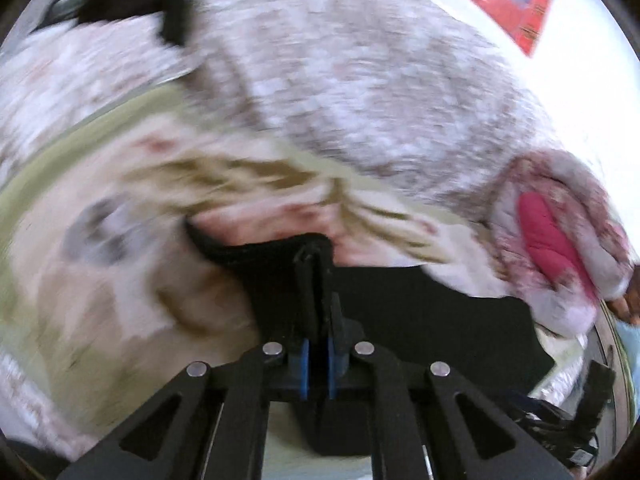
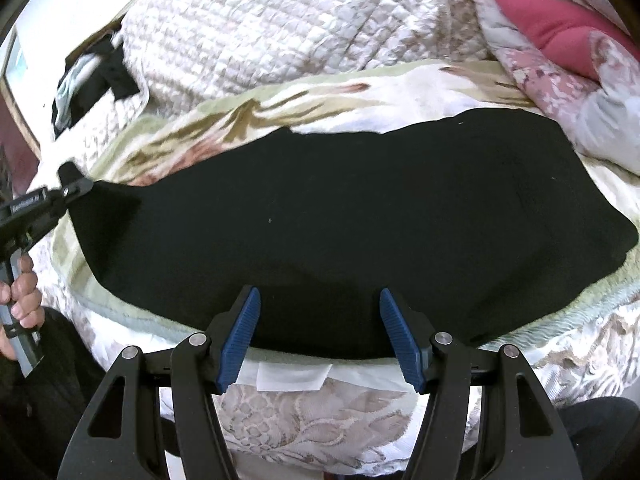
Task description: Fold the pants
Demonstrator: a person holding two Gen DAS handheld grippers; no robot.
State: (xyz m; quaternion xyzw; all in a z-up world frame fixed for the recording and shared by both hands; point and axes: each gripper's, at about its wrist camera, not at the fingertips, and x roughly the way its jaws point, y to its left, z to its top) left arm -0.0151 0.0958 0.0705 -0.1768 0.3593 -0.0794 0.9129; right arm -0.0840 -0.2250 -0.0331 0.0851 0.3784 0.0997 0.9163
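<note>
Black pants lie spread flat across a floral blanket on a bed. My left gripper is shut on the pants' left end, with black cloth bunched around its narrow fingers. The right wrist view shows that gripper at the far left, pinching the pants' tip, with a person's hand on its handle. My right gripper stands open over the near edge of the pants, blue pads wide apart and holding nothing. The left wrist view is blurred.
A quilted white bedspread covers the bed behind the blanket. A pink floral cover with a red cushion lies at the back right. A dark bundle of clothes sits at the back left, by the bed's edge.
</note>
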